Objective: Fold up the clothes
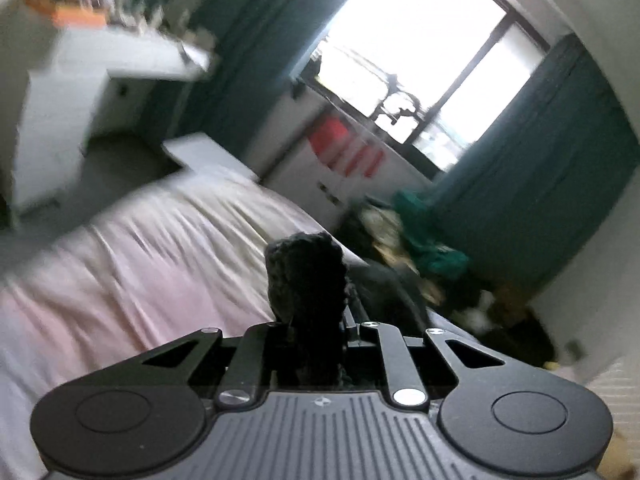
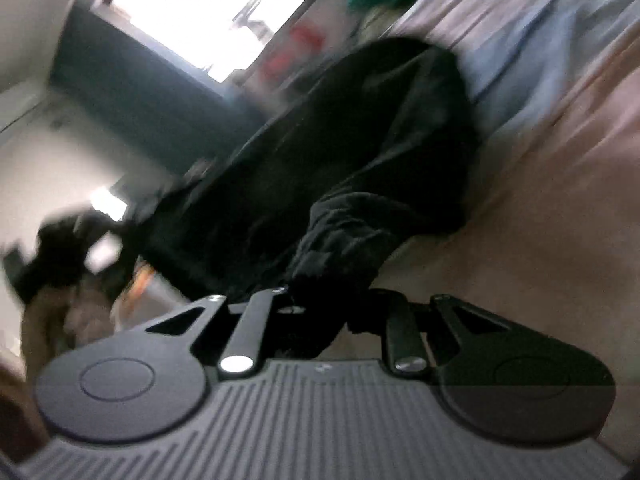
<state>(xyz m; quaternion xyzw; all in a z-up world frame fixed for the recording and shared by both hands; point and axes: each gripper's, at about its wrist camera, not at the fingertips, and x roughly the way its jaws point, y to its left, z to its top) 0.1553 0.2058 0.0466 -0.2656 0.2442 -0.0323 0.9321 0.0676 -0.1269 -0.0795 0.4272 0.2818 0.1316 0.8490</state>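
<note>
Bed: a pale pink cover [image 1: 132,264] fills the lower left of the left wrist view and the right side of the right wrist view, wrinkled and blurred.
Room: a bright window [image 1: 416,52] at upper centre, teal curtains [image 1: 540,168] beside it, a white desk [image 1: 120,64] at upper left.
Clutter: a heap of clothes [image 1: 424,248], some green, at centre right past the bed's edge.
Black garment: a tuft [image 1: 306,276] stands up at lower centre; in the right wrist view its bulk [image 2: 360,148] drapes across mid-frame onto the bed.
Left gripper [image 1: 308,332]: clamped on the black cloth, tilted with the room slanting.
Right gripper [image 2: 320,312]: closed on a fold of the same dark cloth, low over the cover.
</note>
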